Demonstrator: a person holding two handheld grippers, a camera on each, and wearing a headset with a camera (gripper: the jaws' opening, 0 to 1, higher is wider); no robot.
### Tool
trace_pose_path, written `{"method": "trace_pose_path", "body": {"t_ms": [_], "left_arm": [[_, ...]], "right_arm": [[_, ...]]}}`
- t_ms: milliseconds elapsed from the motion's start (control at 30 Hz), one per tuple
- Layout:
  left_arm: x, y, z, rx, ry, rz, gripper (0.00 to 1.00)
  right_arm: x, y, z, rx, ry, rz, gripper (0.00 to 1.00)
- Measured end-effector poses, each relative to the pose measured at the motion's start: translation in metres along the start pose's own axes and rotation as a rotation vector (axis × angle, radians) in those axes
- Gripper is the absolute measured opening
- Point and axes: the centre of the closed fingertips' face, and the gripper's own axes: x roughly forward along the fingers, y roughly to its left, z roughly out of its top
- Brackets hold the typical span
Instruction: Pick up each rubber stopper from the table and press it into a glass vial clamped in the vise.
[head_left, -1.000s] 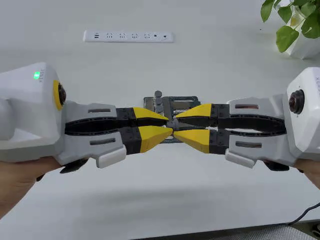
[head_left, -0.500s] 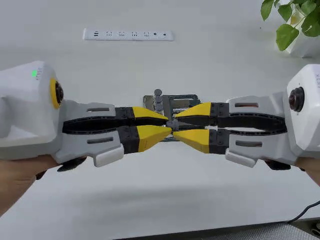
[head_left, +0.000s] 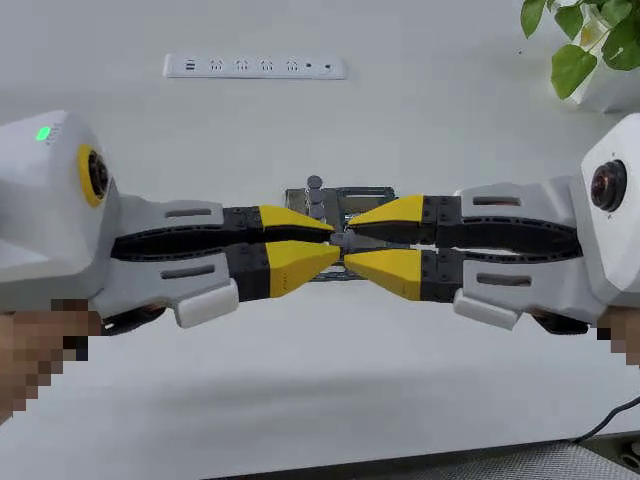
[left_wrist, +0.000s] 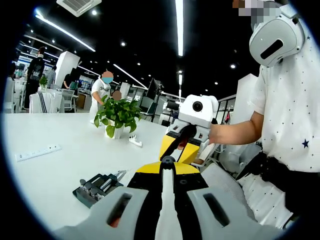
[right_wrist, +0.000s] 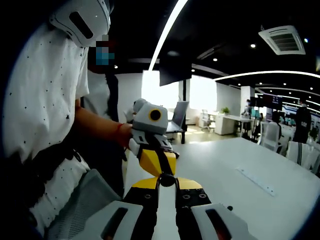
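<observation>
At mid-frame in the head view, the left tongs (head_left: 336, 242) and right tongs (head_left: 349, 243) meet tip to tip, both pinching one small dark rubber stopper (left_wrist: 167, 160). Just behind them the vise (head_left: 365, 200) sits on the surface (head_left: 320, 360). Grey tops (head_left: 315, 183) stand in it, but I cannot make out any vials. By my judgement this stopper is not yet pressed in.

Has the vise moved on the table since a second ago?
No. The vise sits at the same spot below the power strip; the slight shift is the camera's.
</observation>
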Motion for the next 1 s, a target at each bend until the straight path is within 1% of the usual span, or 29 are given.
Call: {"method": "trace_pose_path", "body": {"t_ms": [200,367,500,700,800,933,1000], "left_arm": [[-0.002,-0.001,0.003,-0.019,-0.017,-0.008,0.03],[-0.004,-0.002,0.008,-0.046,-0.049,-0.021,0.03],[-0.006,-0.002,0.014,-0.081,-0.083,-0.042,0.03],[-0.009,-0.005,0.016,-0.114,-0.091,-0.070,0.03],[-0.011,-0.008,0.018,-0.137,-0.103,-0.090,0.03],[-0.011,-0.010,0.018,-0.145,-0.103,-0.097,0.03],[-0.011,-0.012,0.019,-0.157,-0.112,-0.107,0.03]], "right_arm": [[0.001,0.001,0.004,0.007,-0.015,0.002,0.07],[0.000,0.002,0.010,0.010,-0.037,0.005,0.07],[-0.001,0.003,0.016,0.017,-0.058,0.012,0.08],[0.000,0.006,0.019,0.009,-0.059,0.033,0.07],[-0.001,0.007,0.022,0.011,-0.071,0.048,0.07],[-0.001,0.008,0.023,-0.002,-0.064,0.058,0.07],[-0.001,0.010,0.025,-0.003,-0.069,0.064,0.07]]}}
